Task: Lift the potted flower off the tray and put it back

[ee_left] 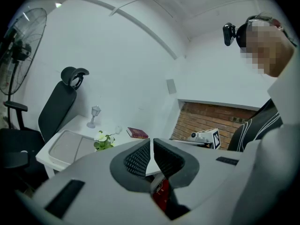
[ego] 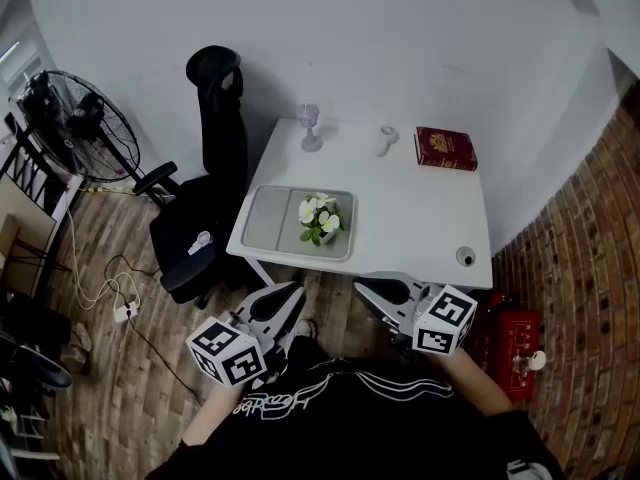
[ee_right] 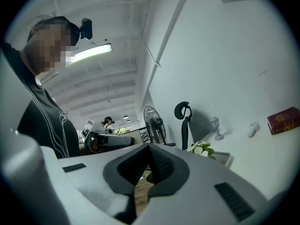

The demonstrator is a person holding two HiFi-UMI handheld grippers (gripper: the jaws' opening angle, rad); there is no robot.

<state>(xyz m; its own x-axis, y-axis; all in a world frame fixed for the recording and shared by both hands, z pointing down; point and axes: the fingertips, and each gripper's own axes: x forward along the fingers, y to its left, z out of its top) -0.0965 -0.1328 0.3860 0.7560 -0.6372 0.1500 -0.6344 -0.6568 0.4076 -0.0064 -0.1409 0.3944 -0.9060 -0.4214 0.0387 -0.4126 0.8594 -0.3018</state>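
Showing the layout from the head view: the potted flower (ego: 320,219), white blooms over green leaves, stood upright in the right end of the grey tray (ego: 265,218), which lay at the near left corner of the white table (ego: 420,218). The left gripper (ego: 284,302) and the right gripper (ego: 374,292) hung short of the table's near edge, over the wooden floor (ego: 150,378), well apart from the potted flower; the left gripper's jaws were drawn together to a thin slit with nothing in it; the right gripper's jaws were fully closed, likewise on nothing.

Behind the tray, at the table's far edge, stood a clear stemmed glass (ego: 310,128); further right lay a small white object (ego: 387,140) and a dark red book (ego: 445,149); a small round fitting (ego: 466,257) sat near the near right corner. A black office chair (ego: 215,168) stood against the table's left side, with a pedestal fan (ego: 75,128) beyond it and a white cable (ego: 105,288) on the floor; a red box (ego: 510,338) stood right of the table beside the brick surface (ego: 590,228).

The book's cover bore a gold emblem too small to read; pale cursive lettering on the person's black top (ego: 400,428) could not be made out; each gripper's marker cube (ego: 228,353) showed black-and-white squares.
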